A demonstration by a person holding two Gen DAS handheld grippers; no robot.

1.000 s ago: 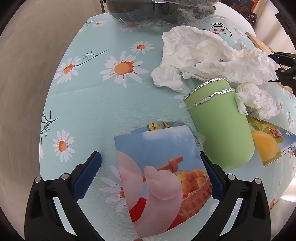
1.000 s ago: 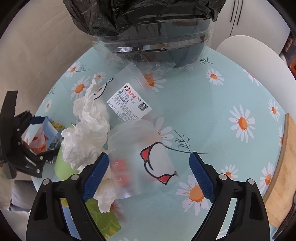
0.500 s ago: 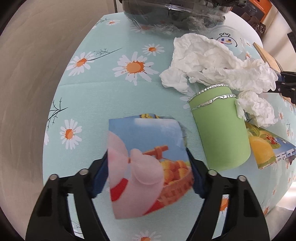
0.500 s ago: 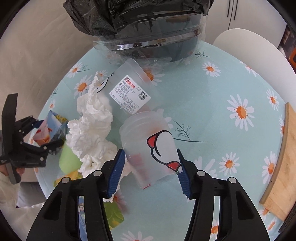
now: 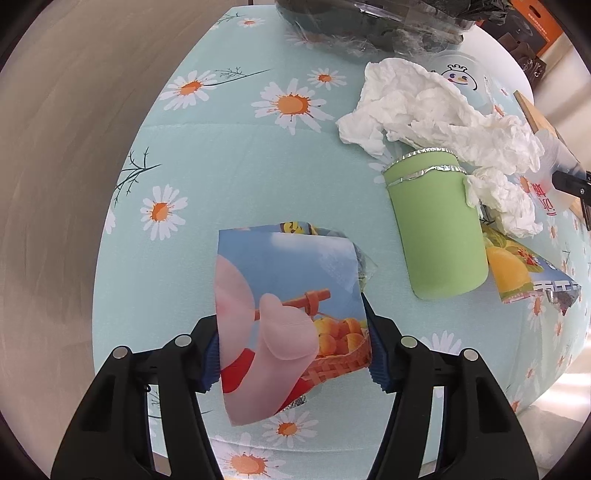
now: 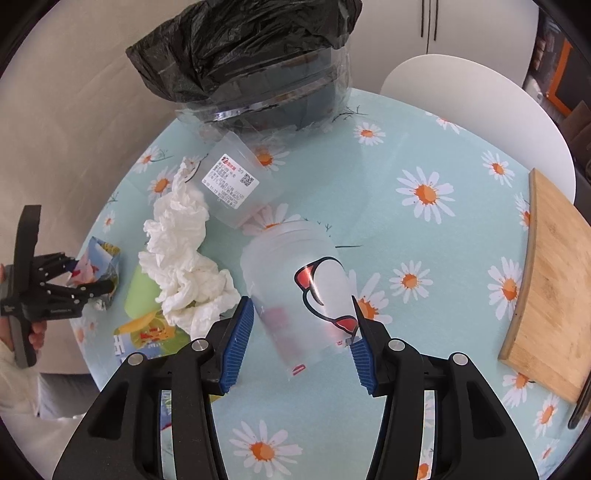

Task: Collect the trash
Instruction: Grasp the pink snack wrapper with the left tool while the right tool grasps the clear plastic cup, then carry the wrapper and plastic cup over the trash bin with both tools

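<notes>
Left wrist view: your left gripper (image 5: 291, 354), jaws just closing, clamps the snack wrapper (image 5: 288, 314); your right gripper (image 6: 301, 343) pinches the frosted plastic cup (image 6: 295, 280). Both are lifted; carry them to the black-lined bin (image 6: 255, 70).

Bright, even daylight, soft shadows (fisheye bending and dark vignette at edges).

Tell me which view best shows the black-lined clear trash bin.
Right wrist view: the clear plastic trash bin with black bag liner is nearly whole at the far edge of the daisy tablecloth, wall and crumpled liner both visible. Left wrist view catches only its lower edge, cropped at the frame's top.
</notes>
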